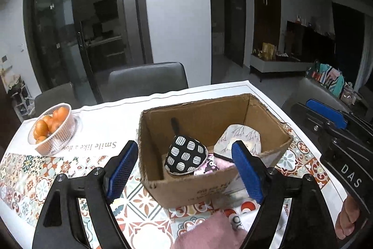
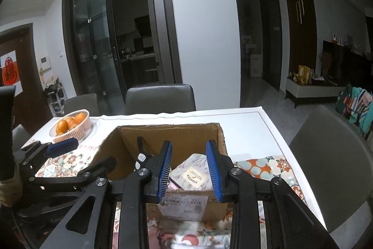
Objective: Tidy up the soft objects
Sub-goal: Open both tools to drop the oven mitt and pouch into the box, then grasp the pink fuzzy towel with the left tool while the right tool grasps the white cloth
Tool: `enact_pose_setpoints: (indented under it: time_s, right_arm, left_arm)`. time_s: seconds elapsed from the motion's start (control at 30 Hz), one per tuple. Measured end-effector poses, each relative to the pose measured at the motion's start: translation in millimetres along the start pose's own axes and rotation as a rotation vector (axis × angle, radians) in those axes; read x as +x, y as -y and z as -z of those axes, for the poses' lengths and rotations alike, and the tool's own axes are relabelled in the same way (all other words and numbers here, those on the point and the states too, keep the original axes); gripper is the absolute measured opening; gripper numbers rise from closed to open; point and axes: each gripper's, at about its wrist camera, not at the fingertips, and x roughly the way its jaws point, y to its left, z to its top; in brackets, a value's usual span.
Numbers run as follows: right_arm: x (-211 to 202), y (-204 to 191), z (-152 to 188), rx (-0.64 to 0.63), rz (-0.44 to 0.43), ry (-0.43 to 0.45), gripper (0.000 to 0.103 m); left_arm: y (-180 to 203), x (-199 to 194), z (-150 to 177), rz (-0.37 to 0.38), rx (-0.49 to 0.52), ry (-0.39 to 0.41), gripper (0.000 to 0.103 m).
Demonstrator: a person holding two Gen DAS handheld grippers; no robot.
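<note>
A cardboard box point(image 1: 200, 113) stands on the table and holds a black-and-white patterned mitt point(image 1: 185, 154), a pale branch-print pad point(image 1: 240, 135) and some pink cloth. My left gripper point(image 1: 184, 169) is open and empty, just before the box's near wall. A pink soft cloth point(image 1: 209, 232) lies on the table below it. My right gripper point(image 2: 188, 172) is open and empty, over the box's point(image 2: 172, 132) near edge, above the pale pad point(image 2: 193, 172). The left gripper's blue fingertip point(image 2: 61, 147) shows at the left.
A white basket of oranges point(image 1: 52, 130) sits at the table's far left, also in the right wrist view point(image 2: 72, 126). Grey chairs point(image 1: 148, 78) stand behind the table and one point(image 2: 326, 155) at its right. The patterned tablecloth point(image 1: 30, 179) covers the table.
</note>
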Motion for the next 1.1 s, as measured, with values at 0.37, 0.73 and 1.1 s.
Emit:
enact_pose_setpoints:
  time_s: [0.37, 0.73, 1.1]
  right_arm:
    - [-45.2, -4.7, 9.0, -0.004, 0.011, 0.041, 0.039]
    - [-80.0, -10.0, 28.6, -0.004, 0.015, 0.056, 0.048]
    - [-92.8, -14.7, 62.8, -0.006, 0.015, 0.011, 0.049]
  left_arm:
    - [4.1, -47.5, 18.6, -0.019, -0.016, 0.055, 0.086]
    - [6.4, -82.1, 52.1, -0.006, -0.052, 0.064, 0.087]
    - [9.0, -95.1, 97.1, -0.004, -0.06, 0.043, 0.087]
